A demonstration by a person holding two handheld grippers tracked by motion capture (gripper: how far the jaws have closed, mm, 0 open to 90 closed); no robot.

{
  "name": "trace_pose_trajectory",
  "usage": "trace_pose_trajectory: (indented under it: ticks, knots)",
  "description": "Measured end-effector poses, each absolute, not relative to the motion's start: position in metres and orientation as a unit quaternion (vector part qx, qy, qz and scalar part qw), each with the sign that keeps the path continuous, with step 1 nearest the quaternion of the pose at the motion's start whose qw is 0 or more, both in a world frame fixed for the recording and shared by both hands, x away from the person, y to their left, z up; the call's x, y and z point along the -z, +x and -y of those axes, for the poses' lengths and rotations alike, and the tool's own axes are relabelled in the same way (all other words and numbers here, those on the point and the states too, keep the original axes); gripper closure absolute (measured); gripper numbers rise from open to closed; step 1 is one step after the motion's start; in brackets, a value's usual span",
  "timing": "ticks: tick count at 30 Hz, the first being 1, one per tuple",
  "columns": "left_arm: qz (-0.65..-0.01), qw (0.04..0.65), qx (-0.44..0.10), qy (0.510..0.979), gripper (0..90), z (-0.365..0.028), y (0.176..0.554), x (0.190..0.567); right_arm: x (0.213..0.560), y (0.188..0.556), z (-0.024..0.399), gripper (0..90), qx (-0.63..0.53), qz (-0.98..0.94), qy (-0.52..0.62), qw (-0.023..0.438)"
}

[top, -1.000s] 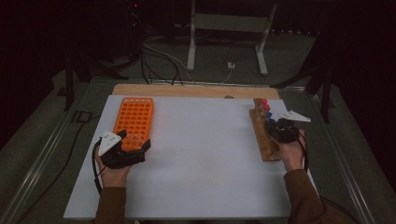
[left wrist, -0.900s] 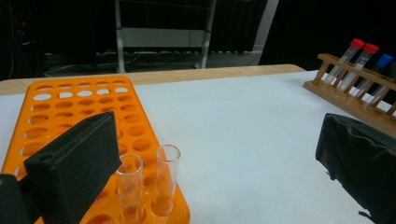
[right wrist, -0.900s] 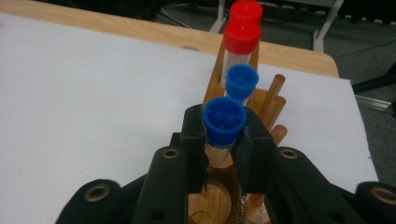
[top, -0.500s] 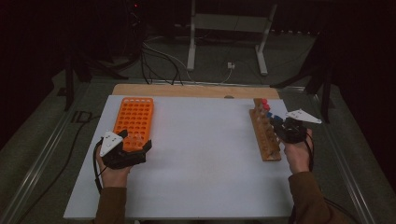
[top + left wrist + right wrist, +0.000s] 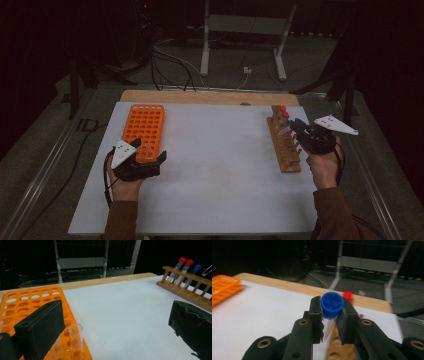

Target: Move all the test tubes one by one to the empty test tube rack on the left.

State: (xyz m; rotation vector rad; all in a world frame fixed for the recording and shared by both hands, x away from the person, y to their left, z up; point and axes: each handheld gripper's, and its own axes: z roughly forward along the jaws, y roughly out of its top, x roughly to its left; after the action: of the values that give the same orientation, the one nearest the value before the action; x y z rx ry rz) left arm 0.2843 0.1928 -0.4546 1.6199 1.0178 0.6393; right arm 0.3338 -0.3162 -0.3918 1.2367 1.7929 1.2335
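Two red-capped tubes (image 5: pixel 283 111) stand in the wooden rack (image 5: pixel 284 145) beside the lifted blue-capped tube (image 5: pixel 332 305).

A white table (image 5: pixel 220 170) with a wooden strip along its far edge is seen bearing an orange tube rack (image 5: pixel 144 131) towards its left side, and, well apart to the right of that rack, a wooden test-tube rack (image 5: pixel 284 146).

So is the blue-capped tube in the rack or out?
Out: the right gripper holds the blue-capped tube above the wooden rack.
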Motion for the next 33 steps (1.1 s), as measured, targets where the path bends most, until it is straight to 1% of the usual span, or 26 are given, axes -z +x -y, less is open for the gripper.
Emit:
trace_pose_trajectory:
  ticks: [9,12,17,26,33]
  knots:
    - [-0.407,0.540,-0.247,0.694,1.0,-0.172,0.282,0.450,0.407,0.321,0.283,75.9,-0.480,-0.710,0.439,0.271]
    - [-0.399,0.537,-0.235,0.705,1.2,-0.158,0.281,0.449,0.414,0.318,0.272,75.8,-0.480,-0.720,0.428,0.259]
    - [-0.371,0.525,-0.232,0.730,3.0,-0.132,0.282,0.448,0.420,0.314,0.257,75.8,-0.477,-0.737,0.413,0.242]
    - [-0.347,0.518,-0.214,0.752,5.8,-0.093,0.290,0.453,0.420,0.307,0.238,75.8,-0.480,-0.755,0.390,0.219]
    - [-0.327,0.517,-0.199,0.766,8.0,-0.062,0.294,0.456,0.422,0.301,0.225,75.7,-0.489,-0.762,0.380,0.189]
